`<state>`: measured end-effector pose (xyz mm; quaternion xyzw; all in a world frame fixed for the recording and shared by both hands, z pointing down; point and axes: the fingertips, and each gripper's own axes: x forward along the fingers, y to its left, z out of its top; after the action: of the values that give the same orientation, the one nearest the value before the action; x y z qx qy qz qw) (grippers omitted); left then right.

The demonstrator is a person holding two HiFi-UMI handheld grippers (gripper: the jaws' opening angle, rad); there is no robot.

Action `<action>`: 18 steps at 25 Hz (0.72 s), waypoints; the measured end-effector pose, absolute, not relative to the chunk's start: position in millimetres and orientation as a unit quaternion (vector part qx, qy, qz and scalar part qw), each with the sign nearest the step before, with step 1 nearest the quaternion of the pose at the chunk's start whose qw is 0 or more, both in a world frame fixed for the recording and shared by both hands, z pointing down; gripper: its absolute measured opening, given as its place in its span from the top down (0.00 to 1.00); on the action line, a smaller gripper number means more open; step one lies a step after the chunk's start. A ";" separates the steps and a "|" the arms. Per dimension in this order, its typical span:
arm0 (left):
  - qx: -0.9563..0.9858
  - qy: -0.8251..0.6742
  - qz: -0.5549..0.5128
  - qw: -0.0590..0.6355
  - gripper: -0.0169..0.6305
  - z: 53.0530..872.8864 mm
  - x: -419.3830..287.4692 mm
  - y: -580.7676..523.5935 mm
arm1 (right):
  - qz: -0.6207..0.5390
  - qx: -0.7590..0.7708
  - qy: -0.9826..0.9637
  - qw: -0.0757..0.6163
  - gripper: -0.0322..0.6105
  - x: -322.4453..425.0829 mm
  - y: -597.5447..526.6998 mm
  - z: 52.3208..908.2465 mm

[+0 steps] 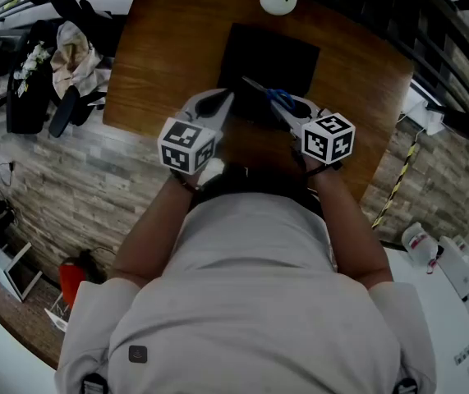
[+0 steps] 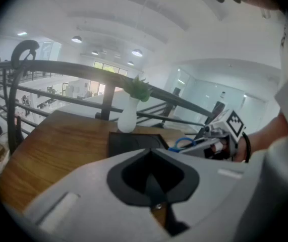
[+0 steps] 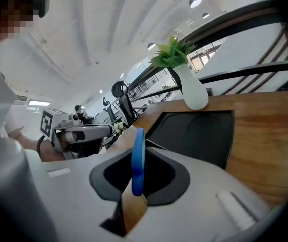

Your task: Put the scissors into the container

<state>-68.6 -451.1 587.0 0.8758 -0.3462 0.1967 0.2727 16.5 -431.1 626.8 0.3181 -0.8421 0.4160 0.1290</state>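
In the head view, one pair of scissors (image 1: pixel 280 98) is held clamped in the right gripper (image 1: pixel 287 112) at the near edge of the single container (image 1: pixel 271 56) on the bench (image 1: pixel 168 48), with the blades slanted over it. In the left gripper view, the left gripper (image 2: pixel 153 178) is closed on nothing, short of the container. In the right gripper view, the blue handle is pinched edge-on, and the container is seen straight ahead.

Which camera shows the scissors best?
The head view: the scissors show blue handles and blade, held in the right gripper by the black container. The left gripper view shows only a blue handle loop; the right gripper view shows the handle edge-on.
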 end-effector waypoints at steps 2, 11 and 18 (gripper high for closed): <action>0.874 -0.343 0.204 0.279 0.97 598.5 -67.0 -451.5 | 0.429 0.317 -0.835 0.135 0.86 17.4 -430.1 639.8; 0.863 -0.341 0.223 0.298 0.97 637.0 -62.2 -452.0 | 0.465 0.306 -0.815 0.160 0.86 12.5 -428.2 682.3; 0.859 -0.334 0.238 0.308 0.97 655.2 -60.0 -447.5 | 0.488 0.302 -0.801 0.172 0.86 3.8 -425.2 706.2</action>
<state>-60.0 -447.5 655.2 0.8585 -0.3342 0.2379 0.3077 3.8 -425.2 706.2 0.3024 -0.8006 0.4878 0.1721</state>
